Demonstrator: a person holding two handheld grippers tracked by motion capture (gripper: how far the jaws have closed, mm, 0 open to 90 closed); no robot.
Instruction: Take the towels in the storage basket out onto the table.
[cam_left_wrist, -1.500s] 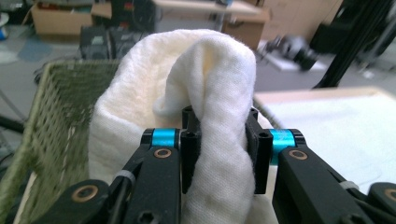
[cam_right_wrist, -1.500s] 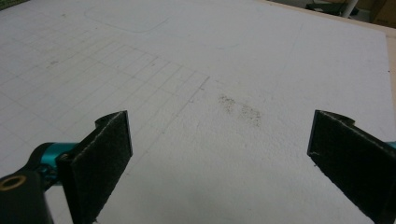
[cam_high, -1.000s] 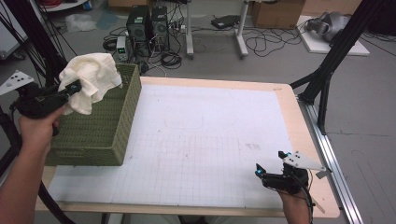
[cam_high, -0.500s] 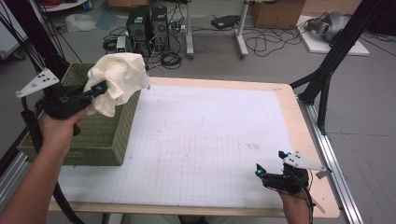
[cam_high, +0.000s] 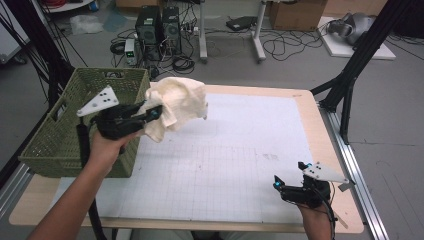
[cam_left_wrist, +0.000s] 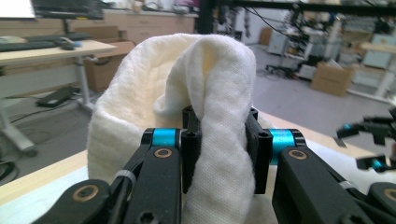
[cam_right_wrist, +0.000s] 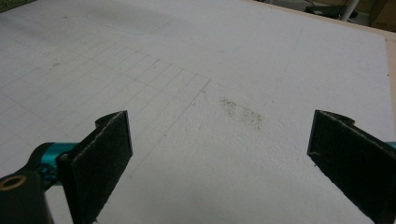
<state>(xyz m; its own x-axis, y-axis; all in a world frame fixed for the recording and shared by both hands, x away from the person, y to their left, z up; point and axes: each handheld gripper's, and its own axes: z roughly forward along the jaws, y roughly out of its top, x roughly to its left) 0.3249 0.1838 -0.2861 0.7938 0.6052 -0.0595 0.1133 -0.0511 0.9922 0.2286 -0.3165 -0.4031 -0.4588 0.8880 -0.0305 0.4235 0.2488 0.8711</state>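
Left gripper (cam_high: 156, 113) clamped on cream towel (cam_high: 177, 105) beside green wicker basket (cam_high: 75, 130), fabric fold w/ pads close-up in left gripper view, right gripper (cam_right_wrist: 219, 154) jaws wide apart over gridded mat (cam_right_wrist: 196, 70).

mat (cam_high: 240, 150): open | basket (cam_high: 60, 145): blocks left edge

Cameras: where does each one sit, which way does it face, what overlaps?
High view: above the person's side, looking forward and down on the table; both forearms, left gripper, right gripper.
Left gripper view: on the left gripper, looking along its jaws, clamped on the white cloth.
Right gripper view: on the right gripper, facing the grid mat, jaws apart.
Shared: high and left gripper views both show the cloth.
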